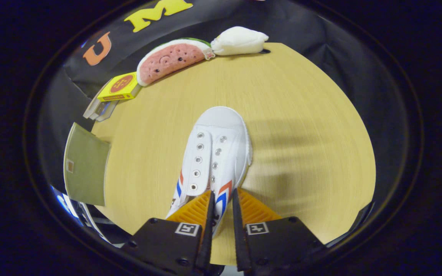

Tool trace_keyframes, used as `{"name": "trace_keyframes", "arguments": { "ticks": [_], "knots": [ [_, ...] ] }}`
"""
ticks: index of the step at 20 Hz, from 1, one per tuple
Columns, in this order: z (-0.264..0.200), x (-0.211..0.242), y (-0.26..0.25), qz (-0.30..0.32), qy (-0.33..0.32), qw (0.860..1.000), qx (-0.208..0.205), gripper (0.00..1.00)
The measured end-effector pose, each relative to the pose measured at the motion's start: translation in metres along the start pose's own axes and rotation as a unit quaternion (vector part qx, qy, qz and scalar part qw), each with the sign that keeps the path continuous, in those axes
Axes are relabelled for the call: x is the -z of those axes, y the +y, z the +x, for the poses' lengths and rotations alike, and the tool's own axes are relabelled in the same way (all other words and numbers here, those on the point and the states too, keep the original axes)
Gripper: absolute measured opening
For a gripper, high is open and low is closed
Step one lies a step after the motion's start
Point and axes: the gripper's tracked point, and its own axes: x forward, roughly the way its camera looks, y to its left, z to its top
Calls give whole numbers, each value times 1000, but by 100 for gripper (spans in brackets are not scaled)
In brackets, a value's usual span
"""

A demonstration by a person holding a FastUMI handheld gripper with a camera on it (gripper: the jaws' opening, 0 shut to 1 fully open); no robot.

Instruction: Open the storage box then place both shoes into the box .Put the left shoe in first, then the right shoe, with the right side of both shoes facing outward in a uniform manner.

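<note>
White canvas with red and blue side stripes makes up the shoe [214, 153], which lies on the pale wood-grain surface [301, 115] with its toe pointing away from the tool [221, 201]. The tool's two fingers stand close together, pinching the shoe's side wall at the rear of its opening, one finger inside the shoe and one outside it; the laceless eyelets run forward just ahead of the fingertips. Off to the tool's left, at the surface's edge, stands an olive-green flap [86, 168] with a small tag on it; whether it belongs to the storage box cannot be told. Farther ahead on the left lies a yellow pack [120, 87] on top of some flat pale items. Beyond that, at the far rim, a plush watermelon slice [171, 59] rests beside a white pouch [239, 40], the two touching.
</note>
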Motion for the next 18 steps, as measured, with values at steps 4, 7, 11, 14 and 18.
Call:
{"name": "trace_keyframes", "arguments": {
  "ticks": [4, 7, 11, 14, 18],
  "knots": [
    [-8, 5, 7, 45, 5, 999, -18, 7],
    [-23, 11, 21, 48, -5, 999, -23, 7],
    [-50, 14, 60, 45, -24, 999, -17, 6],
    [-81, 22, 107, 42, -37, 998, -13, 6],
    [-124, 33, 203, 51, -50, 997, -36, 6]
  ]
}}
